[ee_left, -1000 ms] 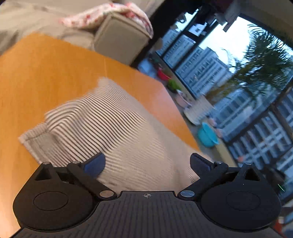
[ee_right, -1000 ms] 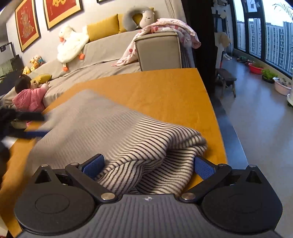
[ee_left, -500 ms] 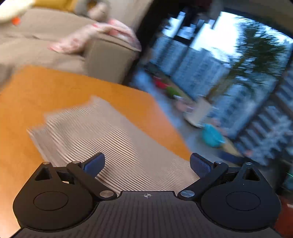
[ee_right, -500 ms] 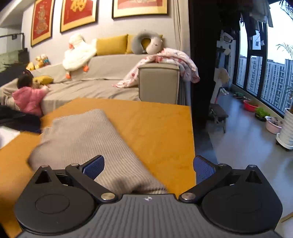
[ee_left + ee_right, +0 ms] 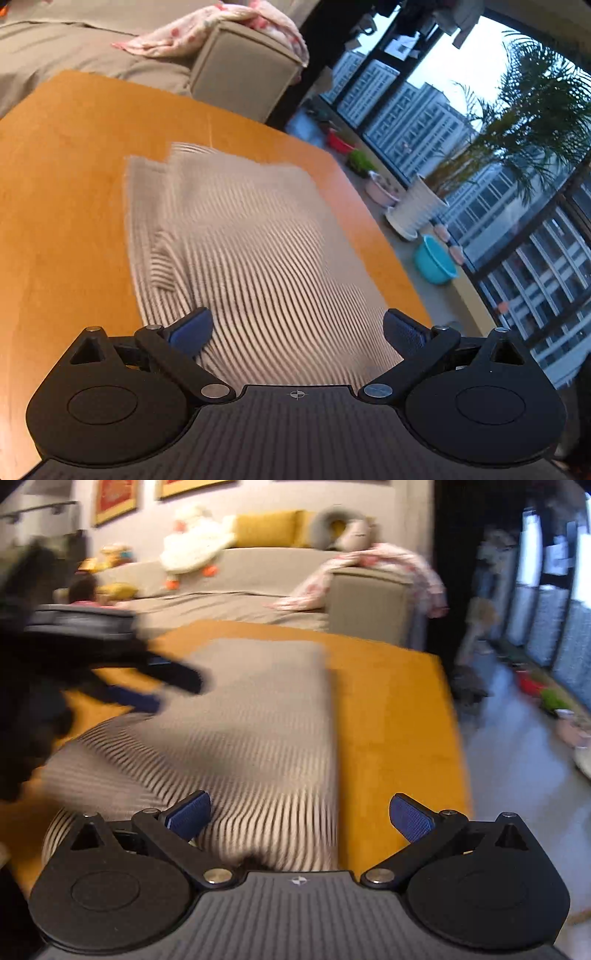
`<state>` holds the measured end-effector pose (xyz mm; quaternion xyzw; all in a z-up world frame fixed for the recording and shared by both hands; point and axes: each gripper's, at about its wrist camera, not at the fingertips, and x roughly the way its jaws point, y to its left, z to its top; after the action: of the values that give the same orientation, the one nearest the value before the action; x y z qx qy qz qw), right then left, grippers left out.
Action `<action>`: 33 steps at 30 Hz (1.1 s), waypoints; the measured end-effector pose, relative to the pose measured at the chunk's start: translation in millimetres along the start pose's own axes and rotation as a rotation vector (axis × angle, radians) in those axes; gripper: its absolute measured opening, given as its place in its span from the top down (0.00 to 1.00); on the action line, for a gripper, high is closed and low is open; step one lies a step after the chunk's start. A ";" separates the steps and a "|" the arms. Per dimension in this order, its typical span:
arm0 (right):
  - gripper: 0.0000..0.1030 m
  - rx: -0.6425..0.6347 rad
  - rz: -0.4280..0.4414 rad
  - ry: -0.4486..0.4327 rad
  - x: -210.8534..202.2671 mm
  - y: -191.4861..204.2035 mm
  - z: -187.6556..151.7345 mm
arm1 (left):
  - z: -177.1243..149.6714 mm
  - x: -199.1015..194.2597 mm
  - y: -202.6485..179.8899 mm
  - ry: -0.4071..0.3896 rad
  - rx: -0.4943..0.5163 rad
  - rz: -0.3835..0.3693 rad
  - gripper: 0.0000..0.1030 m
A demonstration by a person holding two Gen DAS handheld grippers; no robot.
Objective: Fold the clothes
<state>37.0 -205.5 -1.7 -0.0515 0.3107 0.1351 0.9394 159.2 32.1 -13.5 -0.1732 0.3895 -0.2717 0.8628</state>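
A black-and-white striped garment (image 5: 251, 254) lies folded in layers on the orange wooden table (image 5: 62, 177). My left gripper (image 5: 297, 328) is open and empty just above the garment's near edge. In the right wrist view the same garment (image 5: 240, 731) covers the middle of the table (image 5: 391, 709). My right gripper (image 5: 299, 812) is open and empty over the garment's near right edge. The left gripper (image 5: 147, 690) shows there as a dark blur above the garment's left side.
A beige sofa (image 5: 258, 602) with a pink blanket (image 5: 388, 565), plush toys and yellow cushions stands behind the table. A child (image 5: 85, 594) sits at its left end. The table's right edge drops to the floor by tall windows (image 5: 480, 155) with plant pots and basins.
Both grippers have let go and pulled back from the garment, which now lies flatter on the table. The left gripper has swung over the garment's left side. Both views are motion-blurred.
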 end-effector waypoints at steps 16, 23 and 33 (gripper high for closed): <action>0.00 0.089 0.125 0.064 32.3 -31.5 0.8 | -32.2 -42.1 5.5 0.017 0.150 0.128 0.20; 0.00 0.077 0.141 0.064 44.7 -32.6 8.9 | -27.7 -27.2 3.0 -0.003 0.217 0.149 0.17; 0.00 0.128 0.098 0.080 36.7 -28.7 4.4 | -34.1 -38.9 -12.1 -0.039 0.275 0.265 0.11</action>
<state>76.0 -224.0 -19.7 0.0186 0.3582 0.1588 0.9198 107.7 43.0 -6.6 -0.0060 0.3515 -0.2028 0.9140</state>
